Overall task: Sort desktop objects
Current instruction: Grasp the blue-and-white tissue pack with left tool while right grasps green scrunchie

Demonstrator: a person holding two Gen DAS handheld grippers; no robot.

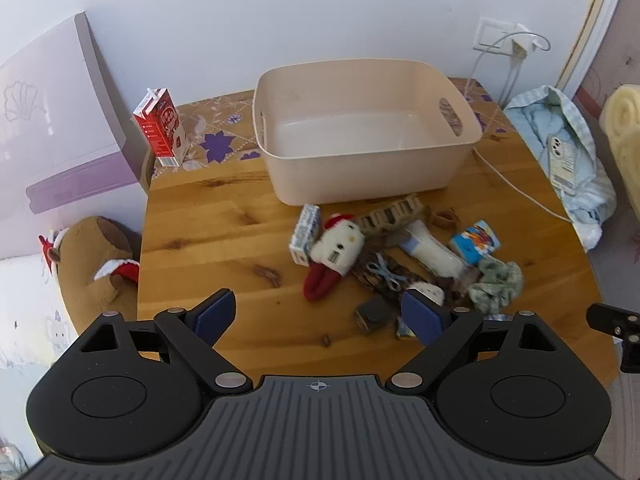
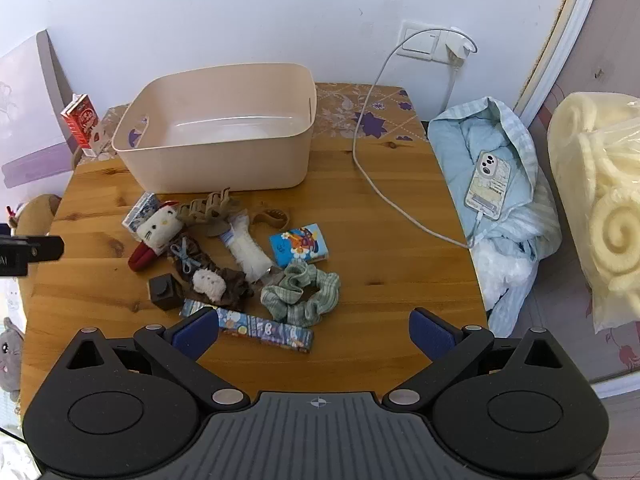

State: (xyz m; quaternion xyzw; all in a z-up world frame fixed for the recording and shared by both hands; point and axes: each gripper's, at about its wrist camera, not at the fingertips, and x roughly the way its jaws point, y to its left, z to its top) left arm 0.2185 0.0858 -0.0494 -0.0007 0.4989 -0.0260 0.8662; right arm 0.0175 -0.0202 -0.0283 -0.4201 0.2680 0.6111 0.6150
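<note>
Both grippers hang wide open and empty above the wooden table (image 2: 380,208). In the right wrist view, the patterned strip (image 2: 264,330) lies at lower centre, just ahead of the right gripper (image 2: 314,336), its long axis running left to right. The left gripper (image 1: 318,316) sits further from it; the empty beige bin (image 2: 224,132) waits upper left.

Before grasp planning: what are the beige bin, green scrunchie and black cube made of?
Beige bin: looks like moulded plastic, smooth, faint sheen inside. Green scrunchie: woven checked fabric, gathered, matte. Black cube: hard, matte, probably plastic; too small to be sure.
</note>
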